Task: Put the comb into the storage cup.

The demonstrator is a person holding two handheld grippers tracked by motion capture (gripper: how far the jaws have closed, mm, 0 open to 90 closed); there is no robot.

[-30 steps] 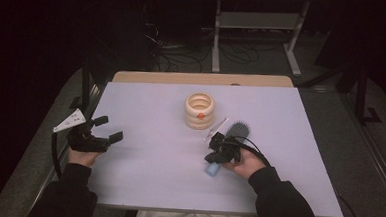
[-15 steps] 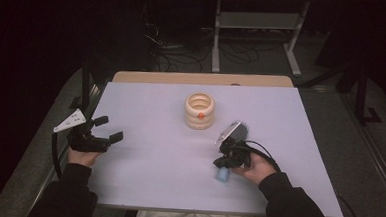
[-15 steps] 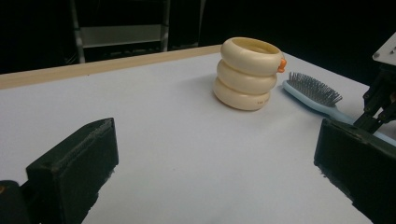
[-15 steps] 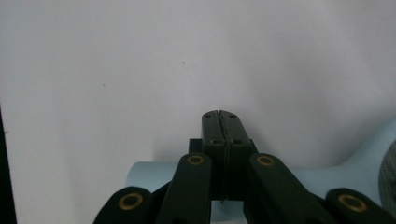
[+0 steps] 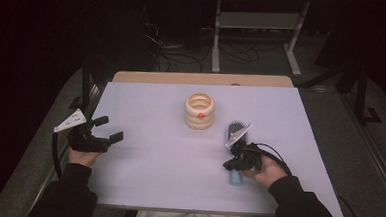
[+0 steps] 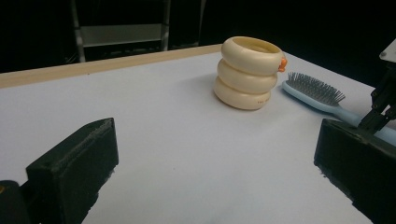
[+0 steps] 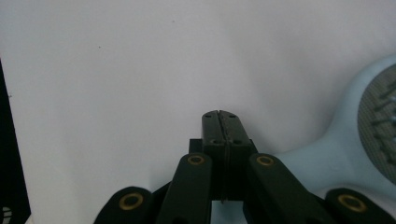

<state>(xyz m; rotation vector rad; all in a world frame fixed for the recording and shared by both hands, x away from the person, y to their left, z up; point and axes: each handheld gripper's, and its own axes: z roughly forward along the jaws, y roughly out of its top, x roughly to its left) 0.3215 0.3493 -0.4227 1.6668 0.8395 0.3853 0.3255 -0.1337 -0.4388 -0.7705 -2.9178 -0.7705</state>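
Hairbrush (image 5: 235, 156), pale blue, is lying on the white counter (image 5: 152, 176) just beside the right claw (image 5: 232, 163), whose jaws are pressing together on nothing. Left claw (image 5: 109, 127) is resting near the counter's left edge with jaws standing wide apart. Farther back, a cream ringed holder (image 5: 199, 110) is standing upright near the brush head.

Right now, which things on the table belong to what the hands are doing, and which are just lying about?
In the job:
- light blue plastic hairbrush, lying flat
- right tongs, shut, empty, over its handle

Lying about:
- cream ribbed ring-stack cup, mid-table
- left tongs, open, idle at the left edge
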